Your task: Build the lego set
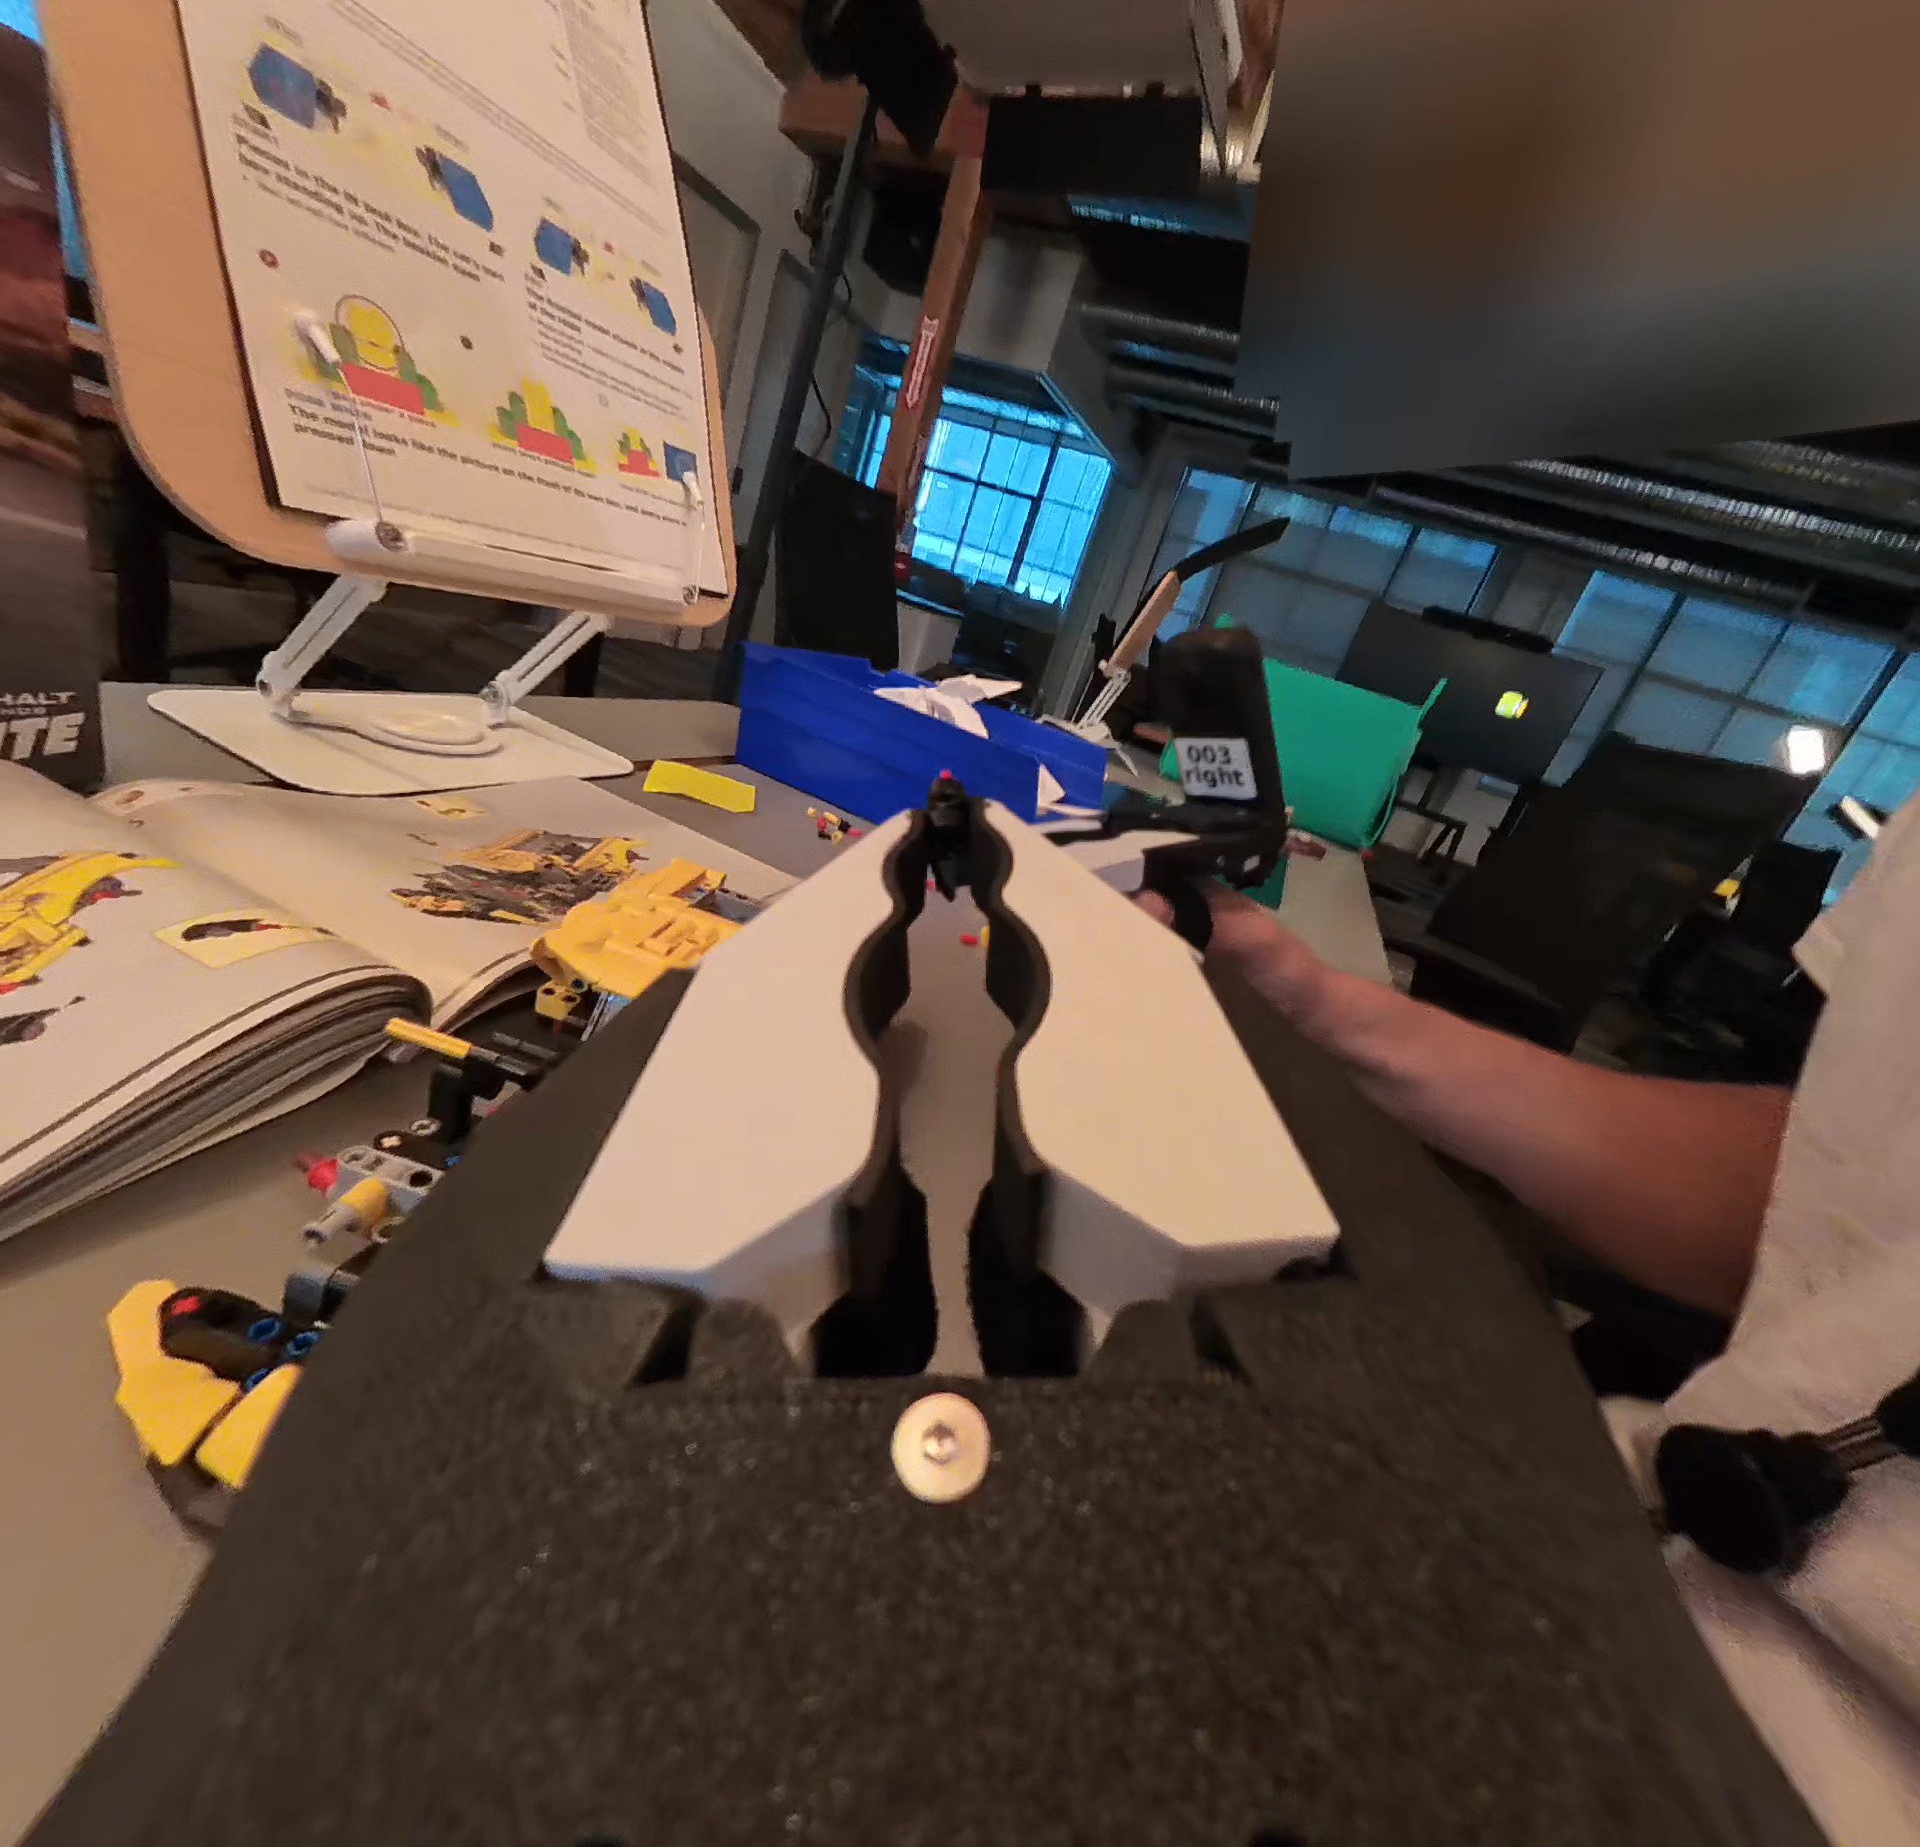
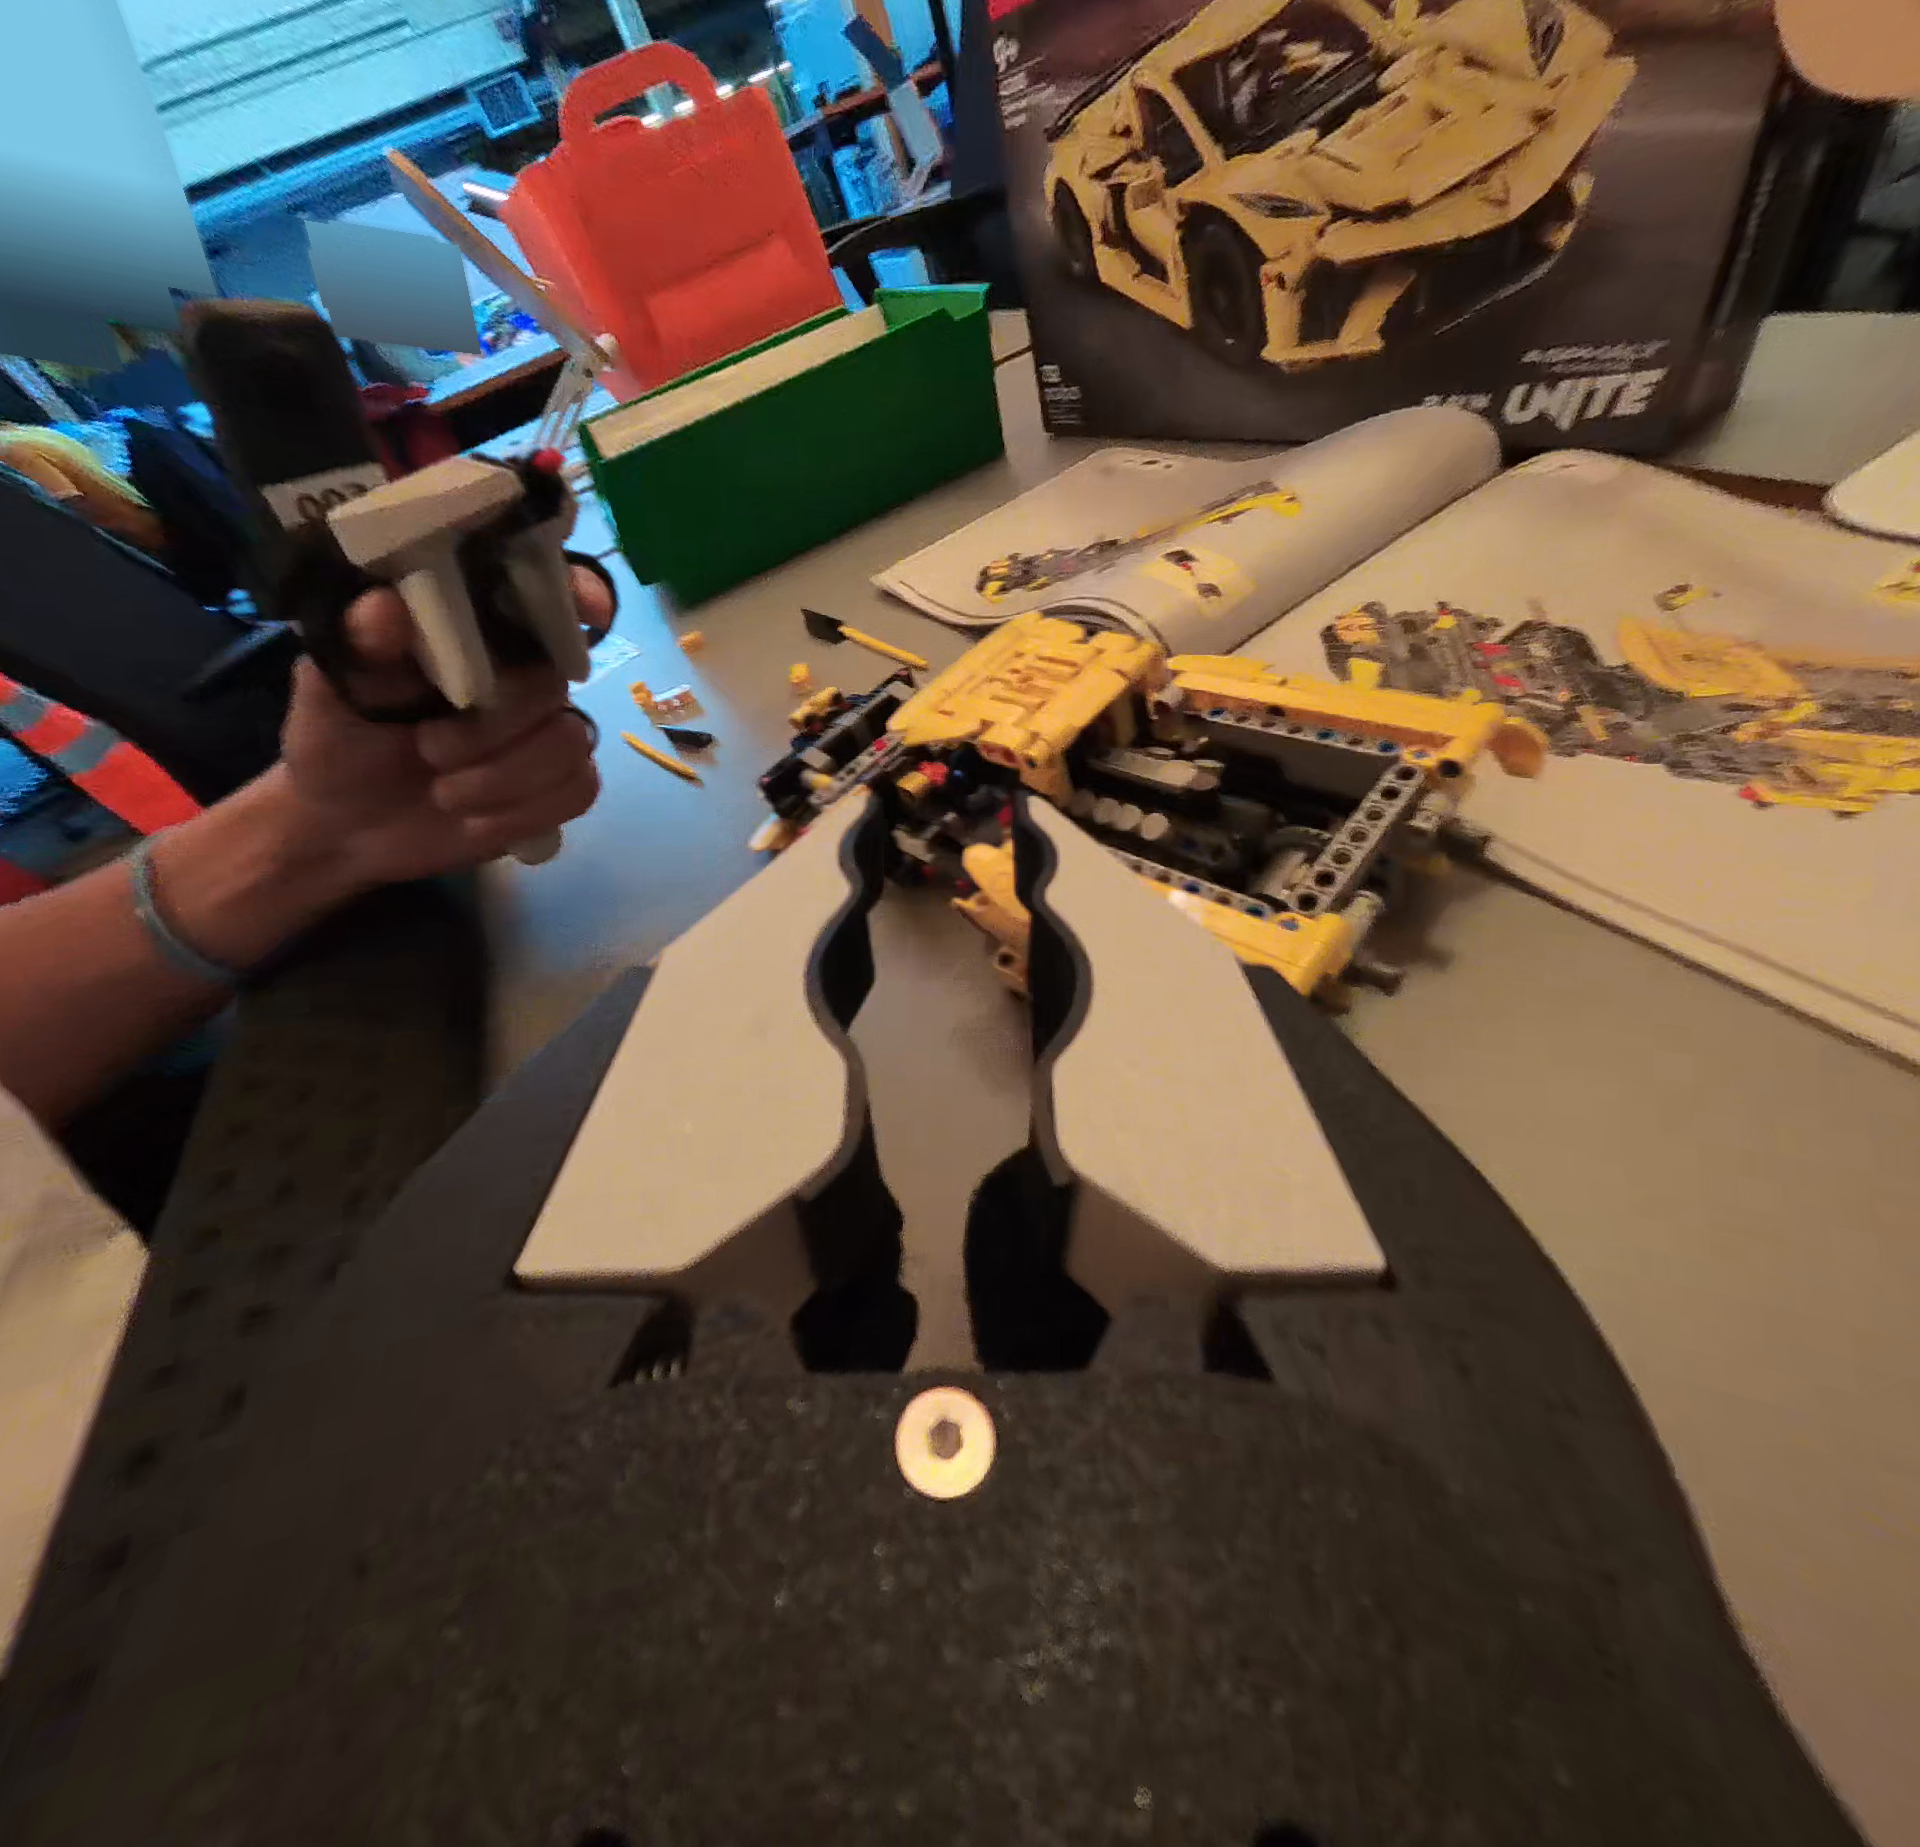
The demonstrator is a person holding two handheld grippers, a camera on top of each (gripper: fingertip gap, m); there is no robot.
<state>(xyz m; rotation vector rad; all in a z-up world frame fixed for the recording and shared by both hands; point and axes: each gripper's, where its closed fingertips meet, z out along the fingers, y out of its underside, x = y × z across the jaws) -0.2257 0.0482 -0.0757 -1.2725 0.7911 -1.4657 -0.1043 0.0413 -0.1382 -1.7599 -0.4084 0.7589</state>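
Observation:
The partly built yellow and black lego car (image 2: pixel 1195 758) lies on the grey table, leaning on the open instruction book (image 2: pixel 1621 675); it also shows in the left wrist view (image 1: pixel 634 940). My right gripper (image 2: pixel 945 821) is open, its fingertips just in front of the car's near end, with a yellow part of the car showing in the gap. My left gripper (image 1: pixel 948 821) is shut on a small black piece with a red tip (image 1: pixel 945 810) and is held up above the table. In the right wrist view the left gripper (image 2: pixel 540 493) is raised at the left, with the piece (image 2: pixel 545 467) at its tips.
Loose small pieces (image 2: pixel 665 727) lie on the table left of the car, more near the book (image 1: pixel 384 1184). A green bin (image 2: pixel 800 447), an orange bag (image 2: pixel 675 208) and the set's box (image 2: pixel 1351 187) stand behind. A blue bin (image 1: pixel 883 737) and a document stand (image 1: pixel 416 270) are at the far side. The gap from one gripper's tips to the other's is roughly 15 centimetres.

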